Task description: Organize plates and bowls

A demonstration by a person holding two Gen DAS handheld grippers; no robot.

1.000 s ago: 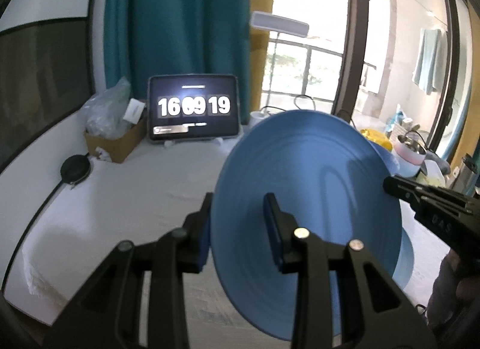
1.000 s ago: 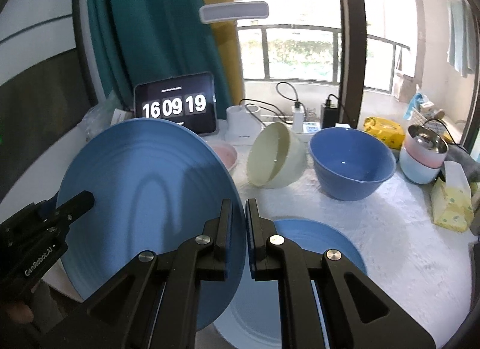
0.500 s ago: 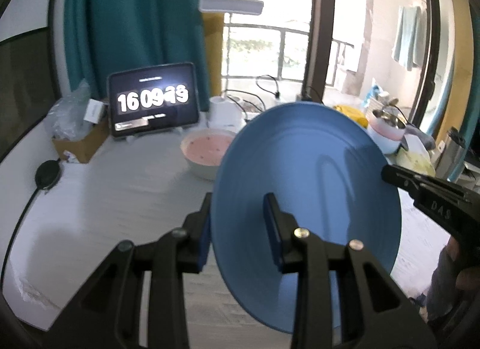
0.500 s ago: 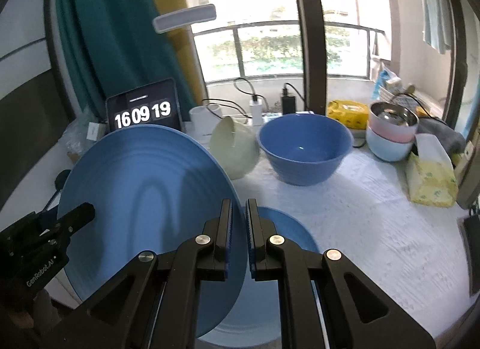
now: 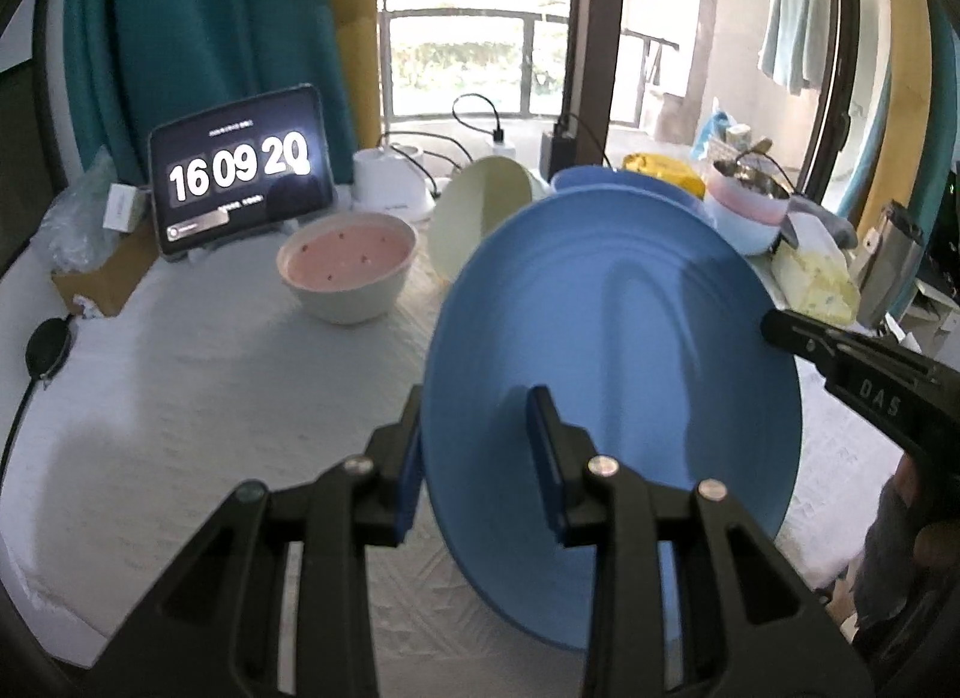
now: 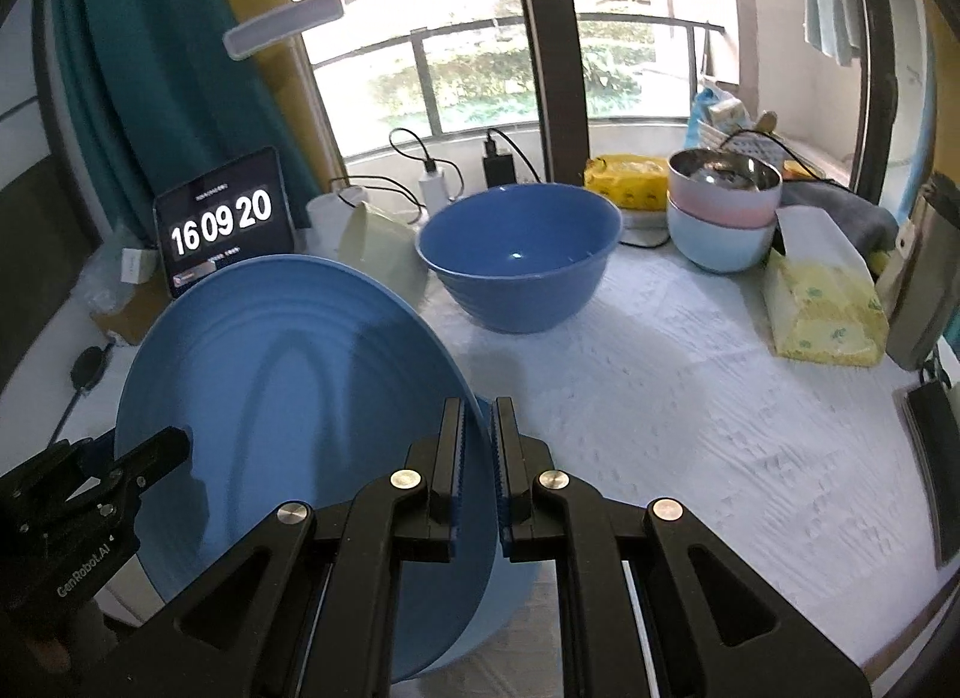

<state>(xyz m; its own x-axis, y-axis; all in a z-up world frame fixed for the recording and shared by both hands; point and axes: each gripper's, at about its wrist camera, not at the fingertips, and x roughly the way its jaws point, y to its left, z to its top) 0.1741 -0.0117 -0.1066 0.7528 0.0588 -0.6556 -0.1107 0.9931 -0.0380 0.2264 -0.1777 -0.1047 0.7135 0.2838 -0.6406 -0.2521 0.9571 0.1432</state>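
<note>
A large blue plate [image 5: 624, 338] [image 6: 288, 398] hangs tilted on edge above the table, held from both sides. My left gripper [image 5: 477, 458] is shut on its near rim; its tip shows in the right wrist view [image 6: 171, 443]. My right gripper [image 6: 477, 458] is shut on the opposite rim, and its tip also shows in the left wrist view [image 5: 780, 329]. A second blue plate [image 6: 510, 590] lies flat below, mostly hidden. Behind stand a deep blue bowl [image 6: 519, 254], a pale green bowl [image 5: 480, 212] tipped on its side, and a pink speckled bowl [image 5: 348, 263].
A stack of light blue, pink and steel bowls [image 6: 720, 212] stands at the back right beside a yellow tissue pack [image 6: 822, 308]. A tablet clock [image 5: 240, 176], a cardboard box [image 5: 102, 278], a lamp base and chargers line the back. White cloth [image 6: 720, 428] covers the table.
Both grippers have carried the blue plate to the right and slightly down. The pink bowl and green bowl came into the left view; the lower plate is now mostly covered.
</note>
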